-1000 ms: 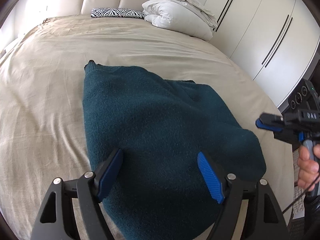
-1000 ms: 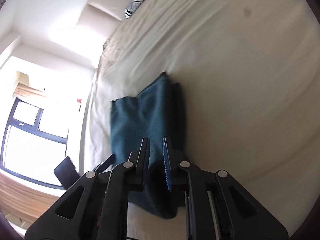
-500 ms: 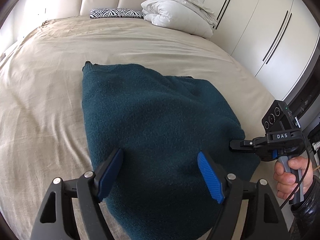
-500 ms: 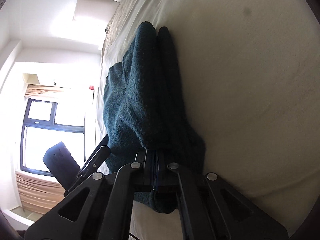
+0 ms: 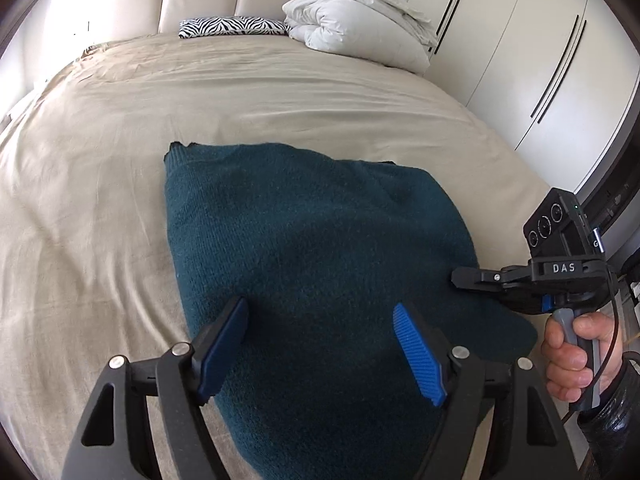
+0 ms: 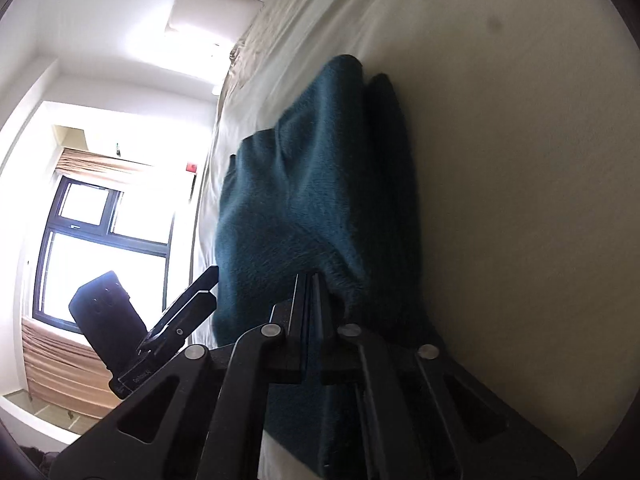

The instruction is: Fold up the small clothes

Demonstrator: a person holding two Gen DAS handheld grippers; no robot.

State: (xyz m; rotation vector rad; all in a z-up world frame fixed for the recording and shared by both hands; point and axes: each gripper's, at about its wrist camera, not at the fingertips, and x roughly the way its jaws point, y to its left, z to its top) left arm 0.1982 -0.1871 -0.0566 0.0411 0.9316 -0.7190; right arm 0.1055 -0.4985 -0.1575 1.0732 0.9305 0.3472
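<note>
- The dark teal knit sweater (image 5: 304, 264) lies partly folded on the beige bedsheet (image 5: 100, 200), near the bed's foot
- The right gripper (image 6: 310, 280) is clamped fully together at the sweater's right edge; whether cloth sits between its tips cannot be confirmed, so a lift may slip free
- The left gripper (image 5: 320, 340) hovers wide above the near hem, gripping nothing; the unpinned layers may drag and bunch

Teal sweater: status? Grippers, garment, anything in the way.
Left gripper open, above the teal sweater. Right gripper shut on sweater's right edge. Sweater folded on the bed. Nothing in the way.
</note>
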